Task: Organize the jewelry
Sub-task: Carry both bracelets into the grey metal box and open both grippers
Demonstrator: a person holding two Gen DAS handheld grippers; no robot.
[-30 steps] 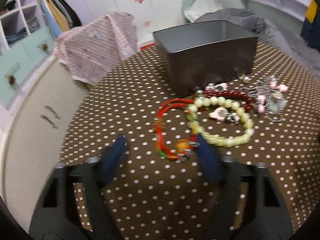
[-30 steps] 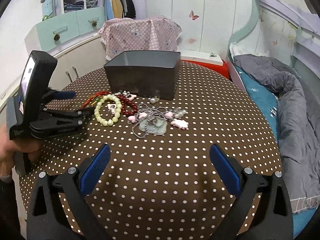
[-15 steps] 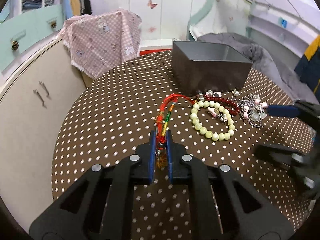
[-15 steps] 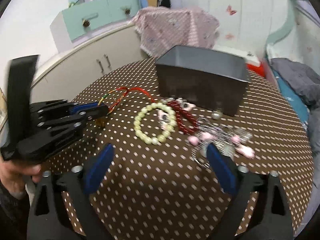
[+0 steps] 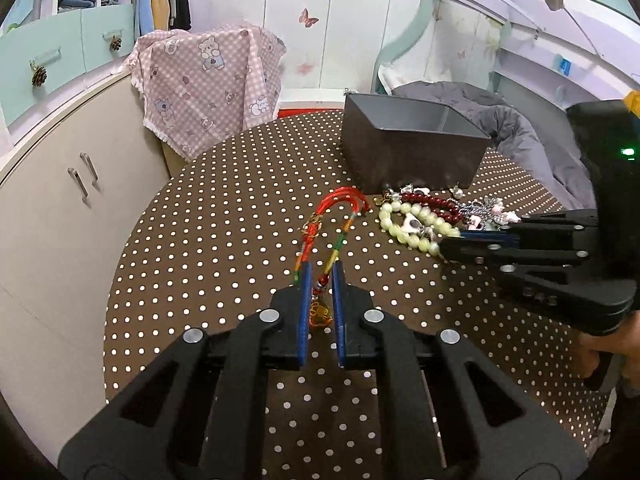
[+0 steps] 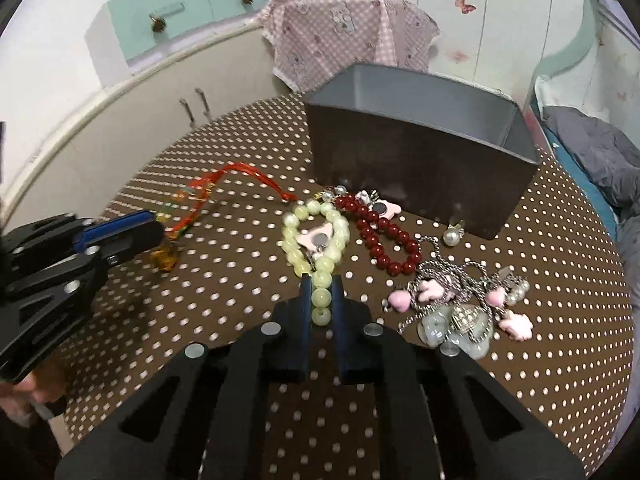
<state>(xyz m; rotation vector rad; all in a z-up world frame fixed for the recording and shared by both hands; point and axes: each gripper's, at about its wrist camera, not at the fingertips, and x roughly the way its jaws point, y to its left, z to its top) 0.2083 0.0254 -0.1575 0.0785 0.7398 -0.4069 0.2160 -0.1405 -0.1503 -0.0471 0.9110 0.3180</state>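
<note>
Desk [image 5: 224,240] under a brown white-dotted cloth, round-edged, carries a grey bin [image 5: 412,152] with the jewelry spread in front of it — dark red beads [image 6: 384,236] and a silver chain with pink charms [image 6: 460,304] lying loose. Left claw [image 5: 320,276] is clenched on the knotted end of the red cord bracelet [image 5: 340,216]; right claw [image 6: 321,288] is clenched on the pale green bead bracelet [image 6: 316,240], both pieces resting on the cloth. Beyond stand cream cabinets [image 5: 60,208], mint drawers [image 6: 180,20], a pink checked cloth [image 5: 208,80] and a bed with a grey quilt [image 5: 516,132] — butterfly decals dot the wall.
</note>
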